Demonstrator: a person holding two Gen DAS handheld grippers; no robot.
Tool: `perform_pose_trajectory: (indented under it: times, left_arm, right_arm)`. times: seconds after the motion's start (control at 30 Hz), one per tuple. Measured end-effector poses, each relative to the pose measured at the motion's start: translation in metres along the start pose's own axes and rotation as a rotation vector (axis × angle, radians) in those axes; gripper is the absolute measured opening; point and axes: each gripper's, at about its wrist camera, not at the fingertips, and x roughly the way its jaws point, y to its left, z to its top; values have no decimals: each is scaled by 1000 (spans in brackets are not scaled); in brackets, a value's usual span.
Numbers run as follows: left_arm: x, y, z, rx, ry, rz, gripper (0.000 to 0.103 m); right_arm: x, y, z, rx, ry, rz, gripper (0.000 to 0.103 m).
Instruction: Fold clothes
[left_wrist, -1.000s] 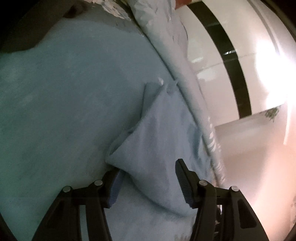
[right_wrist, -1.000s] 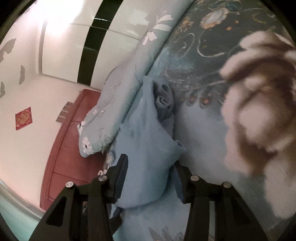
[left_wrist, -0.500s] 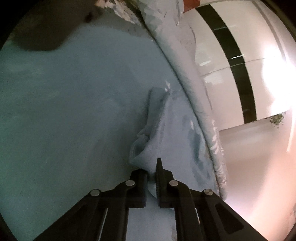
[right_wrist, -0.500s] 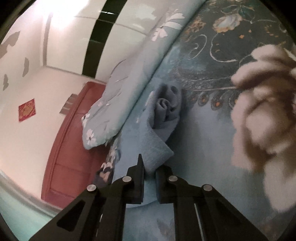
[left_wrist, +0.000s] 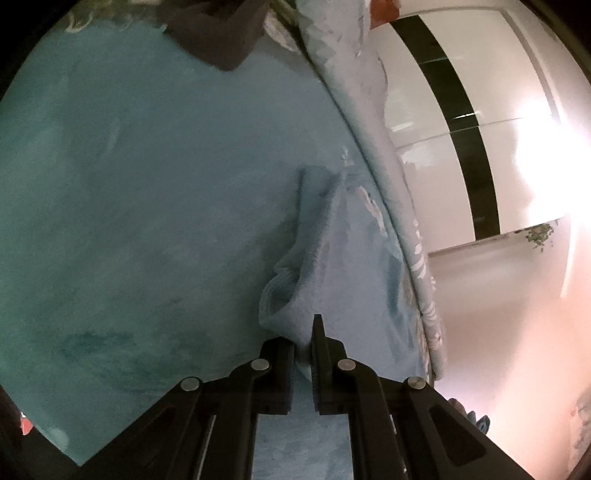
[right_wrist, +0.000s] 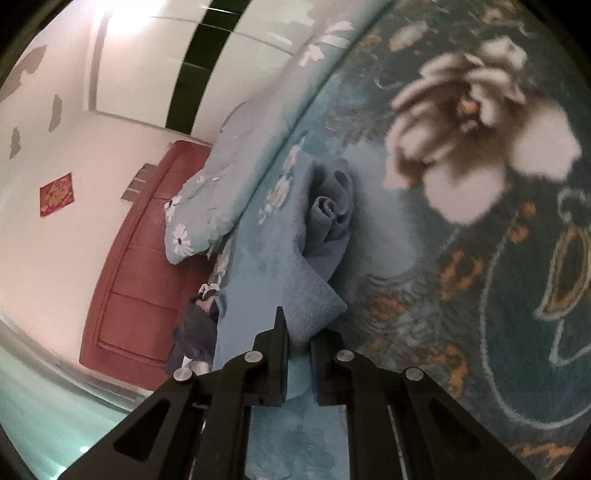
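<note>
A light blue fleecy garment lies on the bed, stretched between my two grippers. My left gripper is shut on one end of it, the cloth pinched between the jaws. In the right wrist view the same garment has a rolled, bunched part further away. My right gripper is shut on its near corner.
The bed has a teal blanket with a large white flower print. A pale blue floral quilt is piled along the bed's edge. A dark garment lies farther off. A red wooden headboard and white wardrobe stand beyond.
Both grippers went from open around the garment's corners to shut on them. Since then both have drawn back a little, pulling the cloth along.
</note>
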Motion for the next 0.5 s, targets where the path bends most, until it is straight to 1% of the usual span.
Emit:
perform_pose_trajectory:
  times: [0.07,0.13,0.2,0.23,0.27,0.3,0.33,0.37,0.43,0.5]
  left_arm:
    - [1,5,2,-1,16,-20,10]
    - [-3,10,5,-10,31,-58,11]
    - [-8,15,8,-20,46,-97,11]
    - [-11,17,11,-27,53,-103,13]
    - [-16,16,15,-19,41,-80,14]
    - [-21,16,19,-9,27,-54,16]
    - [-27,15,23,1,13,-27,17]
    - [-36,12,28,23,-31,15,18]
    - [-52,7,37,50,-102,82,24]
    - [-57,-6,45,89,-118,92,25]
  right_arm:
    - [1,-2,0,-1,10,-16,10]
    - [2,-3,1,-13,24,-35,11]
    - [2,-6,3,-11,38,-38,13]
    - [2,-8,4,-17,42,-37,13]
    - [1,-9,4,-23,46,-35,13]
    - [3,-8,6,-35,50,-39,17]
    - [4,-8,7,-48,53,-53,27]
    - [2,-10,10,-55,52,-59,31]
    - [-1,-12,16,-68,51,-69,34]
    - [-6,-14,23,-90,57,-62,40]
